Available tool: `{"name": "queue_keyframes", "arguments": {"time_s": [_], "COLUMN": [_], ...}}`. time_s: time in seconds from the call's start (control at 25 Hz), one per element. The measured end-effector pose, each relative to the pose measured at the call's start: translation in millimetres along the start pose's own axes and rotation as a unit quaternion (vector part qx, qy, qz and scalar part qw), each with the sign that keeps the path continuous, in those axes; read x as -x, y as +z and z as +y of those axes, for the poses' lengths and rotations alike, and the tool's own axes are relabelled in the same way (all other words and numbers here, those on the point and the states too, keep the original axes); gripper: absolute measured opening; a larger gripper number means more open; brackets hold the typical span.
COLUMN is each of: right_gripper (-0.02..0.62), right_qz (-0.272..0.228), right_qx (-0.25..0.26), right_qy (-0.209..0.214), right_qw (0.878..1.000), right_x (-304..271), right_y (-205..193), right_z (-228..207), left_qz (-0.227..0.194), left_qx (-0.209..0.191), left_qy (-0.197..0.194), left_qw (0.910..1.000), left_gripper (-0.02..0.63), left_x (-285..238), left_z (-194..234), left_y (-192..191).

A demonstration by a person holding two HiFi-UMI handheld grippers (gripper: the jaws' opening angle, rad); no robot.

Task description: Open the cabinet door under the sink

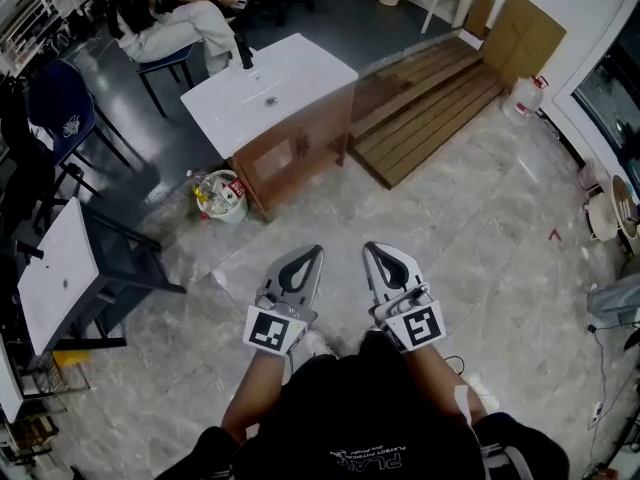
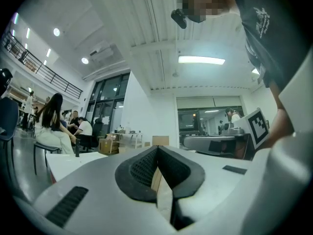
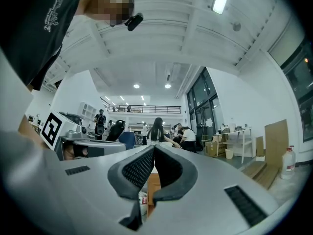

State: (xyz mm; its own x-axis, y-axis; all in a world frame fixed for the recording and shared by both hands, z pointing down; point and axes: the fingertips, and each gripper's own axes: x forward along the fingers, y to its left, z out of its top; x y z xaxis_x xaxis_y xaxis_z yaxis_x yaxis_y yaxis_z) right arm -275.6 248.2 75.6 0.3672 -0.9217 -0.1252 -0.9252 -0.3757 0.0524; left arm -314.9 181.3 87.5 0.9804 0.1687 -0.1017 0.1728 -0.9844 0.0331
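place: open workshop hall | signs: mezzanine railing (image 3: 142, 109), worktable (image 1: 55, 268), seated people (image 1: 180, 23)

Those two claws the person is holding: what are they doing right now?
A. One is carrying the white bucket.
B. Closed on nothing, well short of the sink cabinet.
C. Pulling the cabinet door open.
B: the left gripper and the right gripper both have their jaws together with nothing between them, and a stretch of floor lies between them and the sink cabinet.
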Motion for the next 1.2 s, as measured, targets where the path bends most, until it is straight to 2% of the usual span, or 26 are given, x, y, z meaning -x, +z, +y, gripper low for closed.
{"name": "queue_keyframes", "arguments": {"time_s": [0.16, 0.32, 0.44, 0.6, 0.76, 1.04, 1.2], "right_gripper": [0.025, 0.025, 0.025, 0.025, 0.025, 0.025, 0.025], "right_qz": [0.005, 0.013, 0.019, -0.005, -0.003, -0.008, -0.014], "right_qx": [0.01, 0.015, 0.01, -0.013, -0.02, 0.008, -0.001], "right_qy": [0.007, 0.012, 0.015, 0.026, 0.042, 0.084, 0.102], "right_qw": [1.0, 1.0, 1.0, 1.0, 0.999, 0.996, 0.995], "right_x": [-8, -16, -26, -47, -67, -97, -110], "right_y": [0, -9, -19, -17, -26, -40, -45], "right_z": [2, -15, -35, -68, -103, -147, -164], "left_qz": [-0.006, 0.001, 0.006, 0.014, 0.022, 0.053, 0.063], "left_qx": [0.007, 0.007, 0.004, -0.001, -0.009, -0.014, -0.02], "left_qy": [0.0, 0.005, 0.013, 0.025, 0.041, 0.066, 0.079], "left_qw": [1.0, 1.0, 0.9999, 0.9996, 0.9989, 0.9963, 0.9947], "left_gripper": [0.021, 0.021, 0.021, 0.021, 0.021, 0.021, 0.021], "left_x": [-7, -24, -43, -80, -116, -175, -201], "left_z": [5, 11, 19, 29, 41, 58, 62], "left_y": [2, -6, -11, -17, -21, -44, -49]}}
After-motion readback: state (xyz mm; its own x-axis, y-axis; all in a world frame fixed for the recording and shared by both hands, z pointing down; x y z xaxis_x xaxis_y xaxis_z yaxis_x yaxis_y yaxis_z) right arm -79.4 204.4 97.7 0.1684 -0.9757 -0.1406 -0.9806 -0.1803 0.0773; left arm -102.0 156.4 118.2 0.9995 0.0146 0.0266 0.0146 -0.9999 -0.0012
